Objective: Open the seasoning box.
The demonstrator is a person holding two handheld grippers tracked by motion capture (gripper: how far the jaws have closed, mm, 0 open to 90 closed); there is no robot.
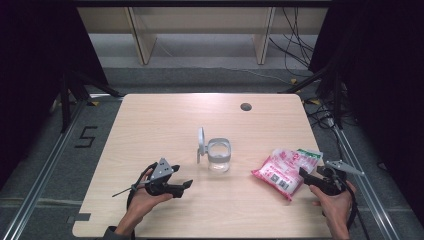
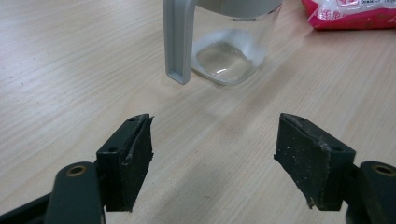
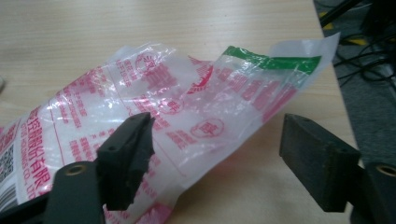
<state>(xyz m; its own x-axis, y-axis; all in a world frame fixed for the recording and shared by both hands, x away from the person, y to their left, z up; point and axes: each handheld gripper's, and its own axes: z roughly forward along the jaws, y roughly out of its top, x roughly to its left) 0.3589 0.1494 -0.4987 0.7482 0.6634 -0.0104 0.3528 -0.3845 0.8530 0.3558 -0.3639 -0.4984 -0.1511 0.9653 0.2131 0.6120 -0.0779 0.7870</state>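
A clear glass jar (image 1: 219, 155) with a grey hinged lid (image 1: 200, 144) standing up stands mid-table; white grains lie in its bottom (image 2: 224, 56). My left gripper (image 1: 186, 187) rests near the front left, open, pointing toward the jar with bare table between its jaws (image 2: 212, 158). A pink-and-white plastic bag (image 1: 284, 169) with a green strip lies flat at the right. My right gripper (image 1: 303, 174) is open at the bag's near right side. The bag's loose clear end (image 3: 205, 116) lies between and beyond the jaws, and no pad presses on it.
The wooden table (image 1: 165, 120) has a round grommet hole (image 1: 245, 106) near its back edge. The right edge of the table (image 3: 334, 79) runs close to the bag, with cables on the floor beyond it. Shelving legs stand behind the table.
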